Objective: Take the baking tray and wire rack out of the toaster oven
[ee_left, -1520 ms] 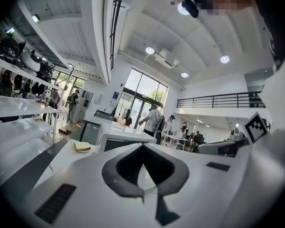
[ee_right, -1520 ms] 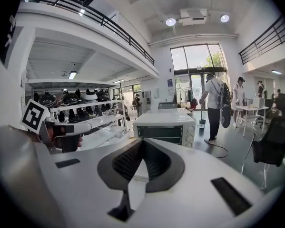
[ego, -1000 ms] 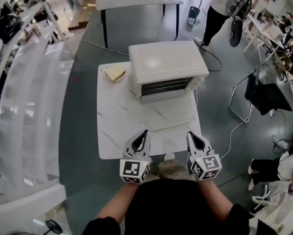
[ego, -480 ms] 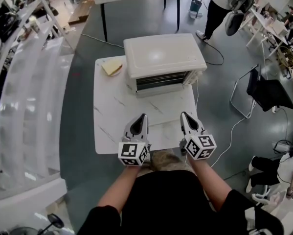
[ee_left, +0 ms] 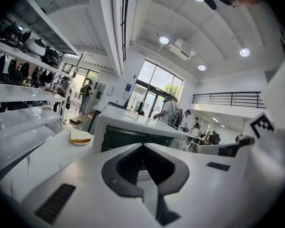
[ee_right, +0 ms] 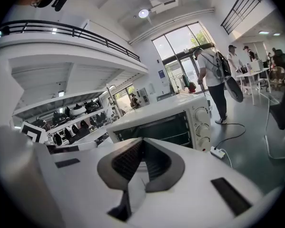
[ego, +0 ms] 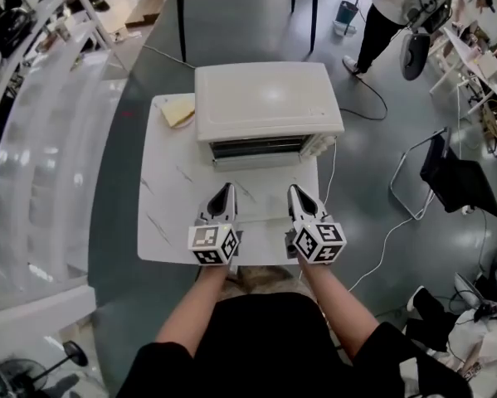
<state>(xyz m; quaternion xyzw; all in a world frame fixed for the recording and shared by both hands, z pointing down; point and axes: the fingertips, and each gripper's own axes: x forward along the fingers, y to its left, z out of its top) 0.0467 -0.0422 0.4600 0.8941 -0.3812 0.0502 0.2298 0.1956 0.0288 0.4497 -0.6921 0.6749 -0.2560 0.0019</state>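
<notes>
Left gripper (ego: 225, 189) and right gripper (ego: 294, 190) hover over the bench (ego: 165, 214) before the oven (ego: 269, 98), jaws together, nothing in them. The door (ee_right: 156, 127) is shut (dark glass). Rack (ee_right: 173, 137) wires show faintly inside; the tray cannot be made out.

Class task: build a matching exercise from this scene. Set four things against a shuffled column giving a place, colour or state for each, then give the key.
Things:
1. toaster oven
2. bread slice
3. left gripper
4. chair

Descriptions:
A. black
B. jaws shut, nothing between them
C. door closed
D. on the table, left of the toaster oven in the head view

Pairs: 1-C, 2-D, 3-B, 4-A
</notes>
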